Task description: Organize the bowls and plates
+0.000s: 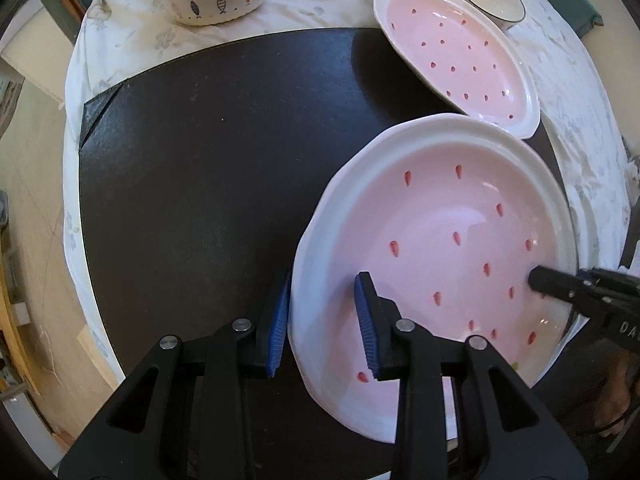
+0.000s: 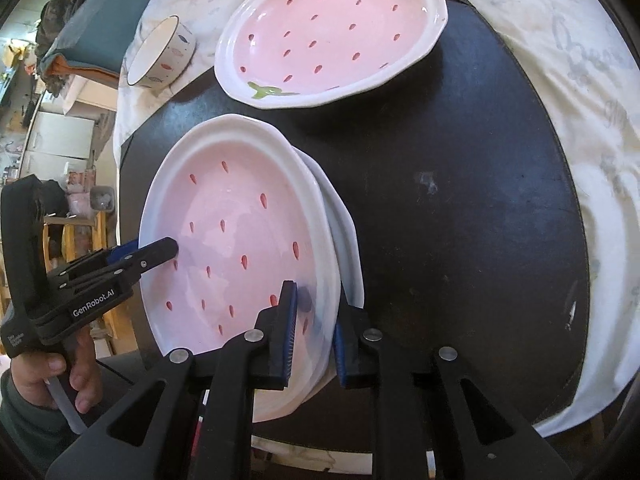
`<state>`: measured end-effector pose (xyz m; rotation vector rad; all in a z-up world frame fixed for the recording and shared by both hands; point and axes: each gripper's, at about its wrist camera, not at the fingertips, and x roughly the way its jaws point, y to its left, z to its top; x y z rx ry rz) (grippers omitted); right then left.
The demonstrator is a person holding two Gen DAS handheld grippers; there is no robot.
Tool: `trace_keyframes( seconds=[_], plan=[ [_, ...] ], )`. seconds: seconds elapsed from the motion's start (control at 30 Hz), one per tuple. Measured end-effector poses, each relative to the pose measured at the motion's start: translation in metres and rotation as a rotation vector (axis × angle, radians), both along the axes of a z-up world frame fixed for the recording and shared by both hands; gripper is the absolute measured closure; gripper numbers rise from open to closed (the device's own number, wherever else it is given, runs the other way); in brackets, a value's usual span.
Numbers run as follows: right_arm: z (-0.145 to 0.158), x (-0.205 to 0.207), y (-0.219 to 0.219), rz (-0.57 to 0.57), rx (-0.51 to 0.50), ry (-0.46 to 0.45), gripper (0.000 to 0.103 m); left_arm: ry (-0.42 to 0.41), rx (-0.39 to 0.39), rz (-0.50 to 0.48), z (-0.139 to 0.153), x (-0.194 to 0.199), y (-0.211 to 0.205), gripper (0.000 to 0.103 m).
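Blue pads (image 1: pixel 280 320) of my left gripper (image 1: pixel 326 320) pinch the top pink plate (image 1: pixel 440 220) rim — my right gripper (image 2: pixel 314 332) pinches the opposite rim, to steady it on the plate beneath (image 2: pixel 348 240).

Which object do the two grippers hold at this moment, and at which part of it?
Both hold the upper pink plate by its white rim, on opposite sides: the left gripper and the right gripper each have one finger inside, one outside.
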<state>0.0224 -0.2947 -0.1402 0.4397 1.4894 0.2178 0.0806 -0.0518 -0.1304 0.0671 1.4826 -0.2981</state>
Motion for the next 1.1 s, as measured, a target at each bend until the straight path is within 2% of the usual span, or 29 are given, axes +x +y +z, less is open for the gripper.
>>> trace_keyframes(
  seconds=[0.07, 0.47, 0.7, 0.83, 0.93, 1.1],
  plan=[
    [0.003, 0.000, -0.001, 0.002, -0.023, -0.004, 0.083, 0.005, -0.002, 0.004, -0.002, 0.000, 0.002, 0.075],
    [0.006, -0.011, -0.002, 0.011, -0.017, -0.013, 0.084, 0.011, 0.022, -0.012, 0.000, 0.003, -0.008, 0.073],
    [0.008, -0.013, 0.002, 0.020, -0.039, -0.033, 0.086, -0.021, 0.057, -0.052, 0.001, -0.002, -0.020, 0.073],
    [0.014, -0.023, 0.009, 0.071, -0.172, -0.067, 0.083, -0.025, 0.073, -0.057, 0.005, -0.006, -0.025, 0.073],
    [0.020, -0.022, 0.013, 0.082, -0.197, -0.111, 0.083, -0.029, 0.085, -0.065, 0.006, -0.008, -0.030, 0.073],
    [0.038, -0.018, 0.018, 0.074, -0.215, -0.214, 0.082, -0.109, 0.079, -0.074, 0.023, -0.021, -0.033, 0.070]
  ],
)
